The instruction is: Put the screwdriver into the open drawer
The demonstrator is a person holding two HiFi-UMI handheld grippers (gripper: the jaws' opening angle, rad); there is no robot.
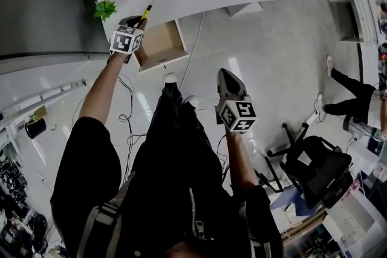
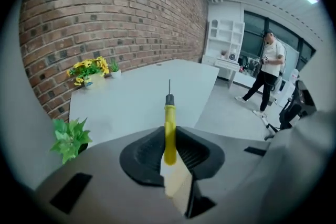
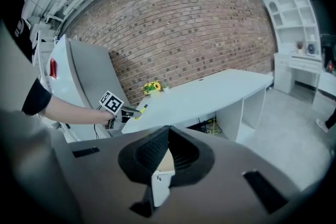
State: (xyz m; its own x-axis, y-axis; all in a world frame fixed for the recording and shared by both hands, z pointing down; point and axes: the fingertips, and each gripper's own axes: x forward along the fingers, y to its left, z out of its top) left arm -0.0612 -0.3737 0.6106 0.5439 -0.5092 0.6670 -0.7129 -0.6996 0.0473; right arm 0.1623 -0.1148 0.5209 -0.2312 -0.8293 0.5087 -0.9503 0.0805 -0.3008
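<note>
Left claw [image 2: 169, 131] grips yellow screwdriver [image 2: 169, 113] with black collar; right claw [image 3: 168, 131] clenched empty

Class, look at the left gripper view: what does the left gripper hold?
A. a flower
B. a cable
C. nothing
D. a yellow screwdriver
D: the left gripper is shut on the yellow handle of the screwdriver, whose shaft points out over the table.

The screwdriver [image 2: 169, 128] has a smooth yellow plastic handle and a thin metal shaft. The counter [image 2: 136, 102] is smooth matt white, the wall [image 2: 115, 13] rough brick, the drawer [image 1: 160, 44] pale wood.
</note>
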